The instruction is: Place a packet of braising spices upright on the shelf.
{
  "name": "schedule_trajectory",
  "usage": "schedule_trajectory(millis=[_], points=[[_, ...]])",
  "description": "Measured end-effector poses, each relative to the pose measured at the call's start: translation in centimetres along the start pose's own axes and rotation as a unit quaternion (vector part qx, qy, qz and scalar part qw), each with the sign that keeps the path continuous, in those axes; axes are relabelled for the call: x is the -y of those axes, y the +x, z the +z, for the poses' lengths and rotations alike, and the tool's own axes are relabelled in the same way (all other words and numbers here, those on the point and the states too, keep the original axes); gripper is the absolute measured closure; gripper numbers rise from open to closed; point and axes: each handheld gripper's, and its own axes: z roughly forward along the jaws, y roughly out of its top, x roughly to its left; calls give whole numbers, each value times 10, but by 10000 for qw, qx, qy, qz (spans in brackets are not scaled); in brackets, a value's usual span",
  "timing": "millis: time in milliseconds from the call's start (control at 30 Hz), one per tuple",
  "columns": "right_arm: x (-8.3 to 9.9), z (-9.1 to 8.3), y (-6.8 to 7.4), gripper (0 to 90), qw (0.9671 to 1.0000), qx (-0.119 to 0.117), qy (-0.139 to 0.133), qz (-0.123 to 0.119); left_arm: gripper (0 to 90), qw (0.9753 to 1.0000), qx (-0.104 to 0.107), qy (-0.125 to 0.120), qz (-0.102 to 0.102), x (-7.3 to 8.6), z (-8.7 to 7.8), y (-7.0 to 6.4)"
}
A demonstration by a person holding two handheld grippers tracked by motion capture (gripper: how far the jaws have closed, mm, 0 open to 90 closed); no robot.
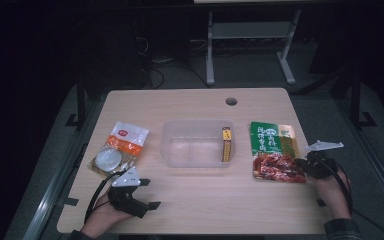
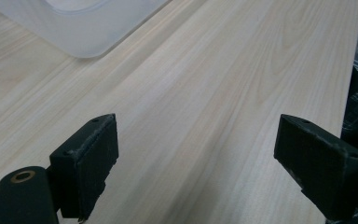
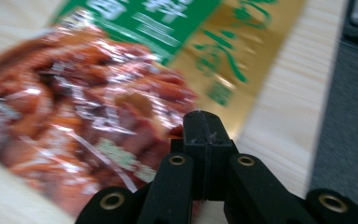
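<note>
A green and red snack packet (image 1: pixel 275 150) lies flat at the table's right. My right gripper (image 1: pixel 304 165) is at its right edge, low over the packet (image 3: pixel 98 93), jaws pressed together; the right gripper (image 3: pixel 205 122) view is blurred and I see nothing pinched. A clear plastic bin (image 1: pixel 172 150) stands mid-table with a slim yellow box (image 1: pixel 226 144) against its right wall. An orange and white packet (image 1: pixel 120 147) lies at the left. My left gripper (image 1: pixel 149 194) rests near the front left, open, empty, pointing right; the left gripper (image 2: pixel 196 135) view shows bare wood between its jaws.
The wooden table (image 1: pixel 205 200) has a cable hole (image 1: pixel 231 101) at the back. A corner of the bin (image 2: pixel 81 32) shows in the left gripper view. Table legs and cables stand on the dark floor behind. Bare wood stretches along the front between the two hands.
</note>
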Motion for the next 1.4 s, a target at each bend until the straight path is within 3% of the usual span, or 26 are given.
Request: schedule_trajectory(millis=[167, 600, 900, 1167, 1400], points=[[6, 0, -13, 899, 9996, 193, 105, 157, 142, 10000, -17, -28, -6, 1, 0, 3], [9, 2, -14, 899, 9995, -141, 128, 250, 145, 9999, -64, 54, 68, 2, 2, 4], [3, 7, 1, 899, 9988, -480, 108, -33, 145, 9999, -48, 67, 64, 2, 3, 4], [-5, 12, 22, 899, 9961, -790, 137, -372, 145, 10000, -35, 80, 49, 2, 3, 5], [-20, 10, 29, 898, 9964, -774, -23, -333, 163, 10000, 8, 70, 30, 2, 6, 3]])
